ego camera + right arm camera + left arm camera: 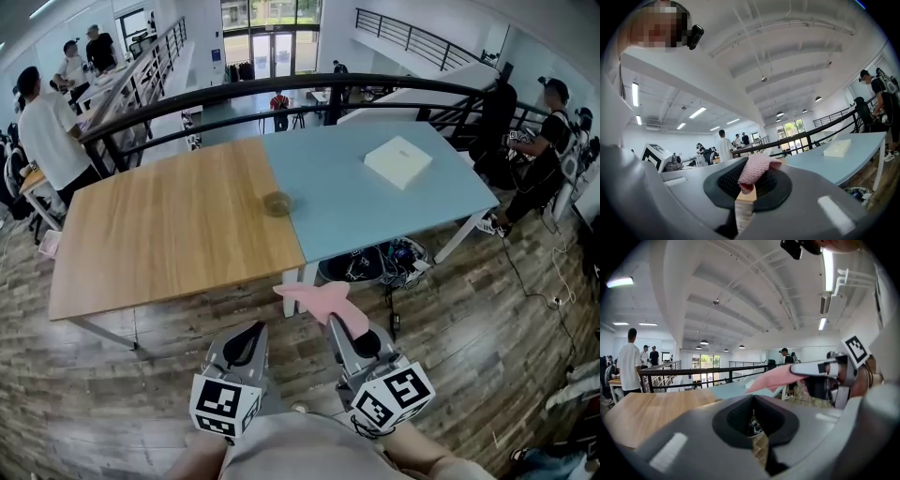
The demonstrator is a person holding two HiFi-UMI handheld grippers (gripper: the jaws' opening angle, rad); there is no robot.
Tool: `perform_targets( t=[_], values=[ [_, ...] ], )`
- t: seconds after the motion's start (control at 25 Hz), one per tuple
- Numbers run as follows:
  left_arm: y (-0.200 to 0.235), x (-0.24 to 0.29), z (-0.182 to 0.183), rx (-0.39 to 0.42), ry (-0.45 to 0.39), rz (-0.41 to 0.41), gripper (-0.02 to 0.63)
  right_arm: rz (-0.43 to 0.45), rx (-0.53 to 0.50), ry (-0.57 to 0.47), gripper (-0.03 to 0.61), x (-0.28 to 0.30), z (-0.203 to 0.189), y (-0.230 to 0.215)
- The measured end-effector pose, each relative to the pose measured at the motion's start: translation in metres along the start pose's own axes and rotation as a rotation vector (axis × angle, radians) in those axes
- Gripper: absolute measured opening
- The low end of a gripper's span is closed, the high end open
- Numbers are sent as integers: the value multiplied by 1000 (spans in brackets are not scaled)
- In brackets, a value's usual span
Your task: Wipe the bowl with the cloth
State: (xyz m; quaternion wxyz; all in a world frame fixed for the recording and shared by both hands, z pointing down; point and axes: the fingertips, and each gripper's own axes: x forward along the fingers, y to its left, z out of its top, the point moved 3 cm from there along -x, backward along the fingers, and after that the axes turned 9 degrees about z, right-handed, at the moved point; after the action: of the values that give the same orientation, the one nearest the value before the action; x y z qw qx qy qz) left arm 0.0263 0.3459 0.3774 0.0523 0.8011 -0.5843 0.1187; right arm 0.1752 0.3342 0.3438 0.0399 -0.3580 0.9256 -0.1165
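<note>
Cloth (314, 298) held just short of the desk (169, 234), bowl (277, 203) out on its middle.
Head view: the right claw (339, 321) grasps the pink cloth off the desk's near edge. The left claw (249, 336) is just beside it, to the left. The bowl is well beyond both, and a white box (397, 161) lies far right. Left gripper view: jaws clenched together on nothing, cloth to their right. Right gripper view: cloth pinched between the jaws.

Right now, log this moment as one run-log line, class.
right gripper: shut on cloth | left gripper: shut, empty | bowl: on table, untouched | wiping: not started
</note>
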Motion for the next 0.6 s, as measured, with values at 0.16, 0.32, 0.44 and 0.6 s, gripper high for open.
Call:
perform_targets(
  t=[0.16, 0.32, 0.44, 0.6],
  values=[
    [10, 22, 0, -7, 1, -15, 2, -26, -74, 16, 17, 16, 4, -12],
    [25, 49, 9, -11, -2, -36, 2, -37, -96, 19, 17, 40, 14, -27],
    [39, 69, 13, -13, -1, -53, 2, -53, -93, 24, 17, 61, 16, -38],
    [62, 98, 23, -12, 3, -69, 2, -60, -93, 41, 17, 92, 24, -52]
  ],
)
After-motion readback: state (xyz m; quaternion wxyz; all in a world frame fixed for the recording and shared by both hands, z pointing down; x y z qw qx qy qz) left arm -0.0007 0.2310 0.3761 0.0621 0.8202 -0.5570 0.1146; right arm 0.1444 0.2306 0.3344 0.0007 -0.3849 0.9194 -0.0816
